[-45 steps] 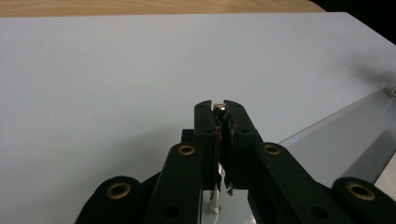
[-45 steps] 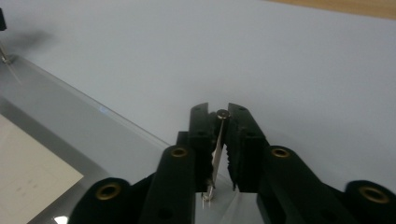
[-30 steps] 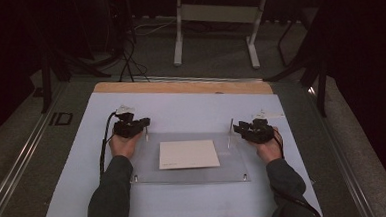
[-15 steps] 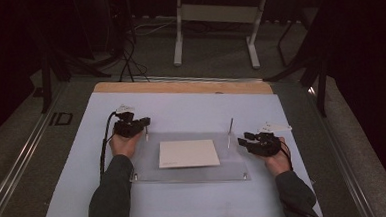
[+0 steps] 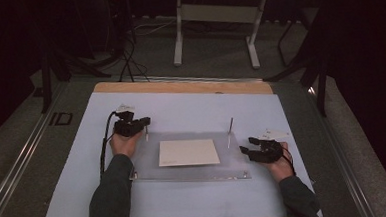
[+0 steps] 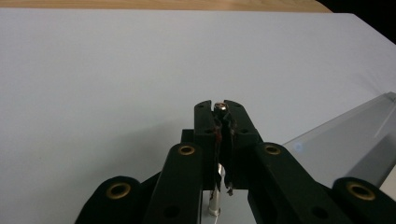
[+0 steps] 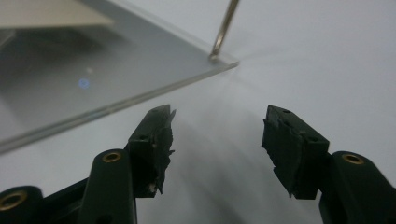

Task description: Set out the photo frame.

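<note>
High view: left gripper (image 5: 142,122) sits at the far left corner of the clear acrylic plate (image 5: 194,172), which lies on the pale blue mat (image 5: 181,106) with a white card (image 5: 189,152) at its middle. Left gripper view adds the detail: jaws clamped tight on a thin metal pin (image 6: 220,106), head showing at the tips, shaft (image 6: 214,205) running down below them. High view also shows a second pin (image 5: 230,131) upright at the plate's far right corner. Right gripper (image 5: 246,146) is just off the plate's right edge, nearer the person than that pin. Right gripper view: jaws have just been opening, now wide, nothing between them; pin base (image 7: 216,55) at the plate corner ahead, clear of the tips.
</note>
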{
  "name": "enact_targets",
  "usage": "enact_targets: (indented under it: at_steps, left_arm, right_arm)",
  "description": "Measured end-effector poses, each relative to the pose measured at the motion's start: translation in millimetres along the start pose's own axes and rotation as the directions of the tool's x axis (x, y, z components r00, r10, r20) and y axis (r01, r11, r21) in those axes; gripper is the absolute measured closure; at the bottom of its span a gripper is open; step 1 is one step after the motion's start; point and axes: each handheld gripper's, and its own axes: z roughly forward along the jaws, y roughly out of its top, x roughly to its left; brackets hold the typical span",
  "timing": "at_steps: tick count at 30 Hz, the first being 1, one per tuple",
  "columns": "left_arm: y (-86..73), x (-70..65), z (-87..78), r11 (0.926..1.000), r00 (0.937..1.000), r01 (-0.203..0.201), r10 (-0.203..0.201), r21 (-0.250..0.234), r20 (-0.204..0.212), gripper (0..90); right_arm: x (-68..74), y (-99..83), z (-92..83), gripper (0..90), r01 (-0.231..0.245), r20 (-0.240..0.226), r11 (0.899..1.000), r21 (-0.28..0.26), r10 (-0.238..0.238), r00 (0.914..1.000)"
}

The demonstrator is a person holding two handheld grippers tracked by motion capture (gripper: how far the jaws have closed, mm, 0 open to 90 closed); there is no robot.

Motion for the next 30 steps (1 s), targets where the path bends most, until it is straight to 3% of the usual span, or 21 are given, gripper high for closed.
enact_targets:
  at_steps: [7,13,17,30]
  left_arm:
    - [0.2,0.1,0.1,1.0,1.0,0.0,0.0,0.002,0.0,85.4]
    - [0.4,0.6,0.4,1.0,1.0,0.005,-0.005,0.003,0.003,85.4]
    - [1.2,1.1,1.5,0.9999,0.9999,0.016,-0.016,0.005,0.004,85.4]
    - [3.0,3.4,3.7,0.9989,0.9989,0.047,-0.047,0.011,0.008,85.1]
  right_arm:
    - [13.0,2.8,5.2,40.1,0.082,-0.05,0.996,-0.019,-0.083,0.9953]
    - [20.0,5.0,10.7,35.0,0.139,-0.025,0.99,-0.034,-0.139,0.9899]
    - [24.2,7.1,11.6,35.5,0.182,-0.047,0.982,-0.059,-0.185,0.9817]
    - [24.4,12.4,9.1,35.6,0.186,-0.089,0.969,-0.163,-0.202,0.9752]
